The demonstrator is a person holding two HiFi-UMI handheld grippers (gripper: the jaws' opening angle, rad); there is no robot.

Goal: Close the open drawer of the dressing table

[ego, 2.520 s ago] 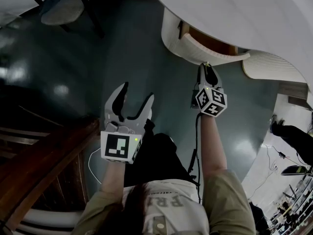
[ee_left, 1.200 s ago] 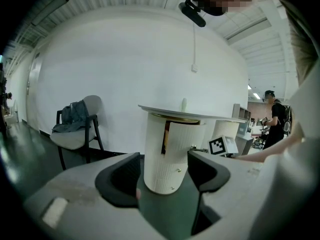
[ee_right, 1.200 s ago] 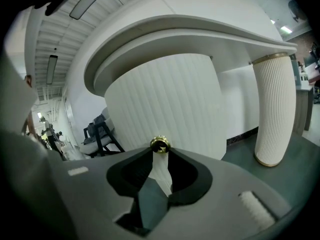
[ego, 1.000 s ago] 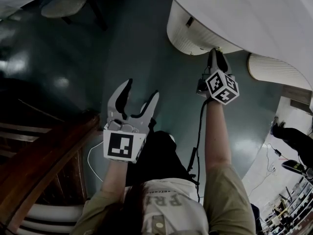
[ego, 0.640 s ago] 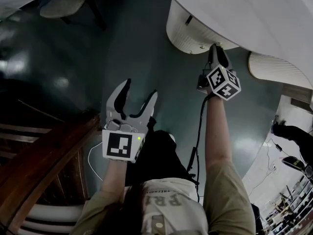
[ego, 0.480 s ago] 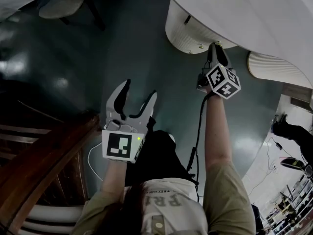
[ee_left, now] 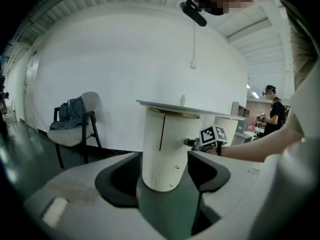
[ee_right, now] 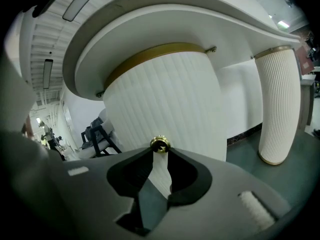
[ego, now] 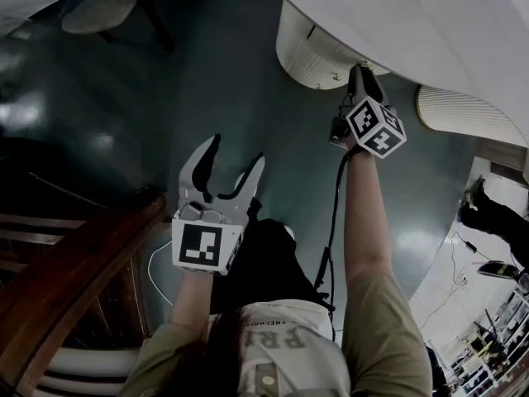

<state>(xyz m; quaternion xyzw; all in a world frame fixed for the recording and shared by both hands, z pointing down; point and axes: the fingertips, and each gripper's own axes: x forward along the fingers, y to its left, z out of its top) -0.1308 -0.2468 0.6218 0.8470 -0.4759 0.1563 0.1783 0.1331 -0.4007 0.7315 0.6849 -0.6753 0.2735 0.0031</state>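
The white dressing table [ego: 430, 23] fills the top right of the head view. Its ribbed drawer pedestal [ego: 307, 50] shows a flush, unbroken front. My right gripper [ego: 357, 73] reaches to that front, and its fingertips pinch the small gold drawer knob [ee_right: 159, 145]. In the right gripper view the jaws [ee_right: 160, 152] stand nearly together with the knob at their tips. My left gripper [ego: 235, 153] hangs open over the dark floor, apart from the table, holding nothing. The left gripper view looks between its open jaws [ee_left: 165, 157] at the pedestal [ee_left: 167, 149].
A second ribbed pedestal [ego: 463, 114] stands to the right. A chair [ego: 99, 7] with clothing on it is at the top left. Dark wooden furniture [ego: 74, 279] borders the lower left. Someone's foot [ego: 488, 213] and cables lie at the right edge.
The drawer stood open with its wooden inside showing; now its front lies flush with the pedestal. My right gripper moved toward the table with the knob. The left gripper stayed still.
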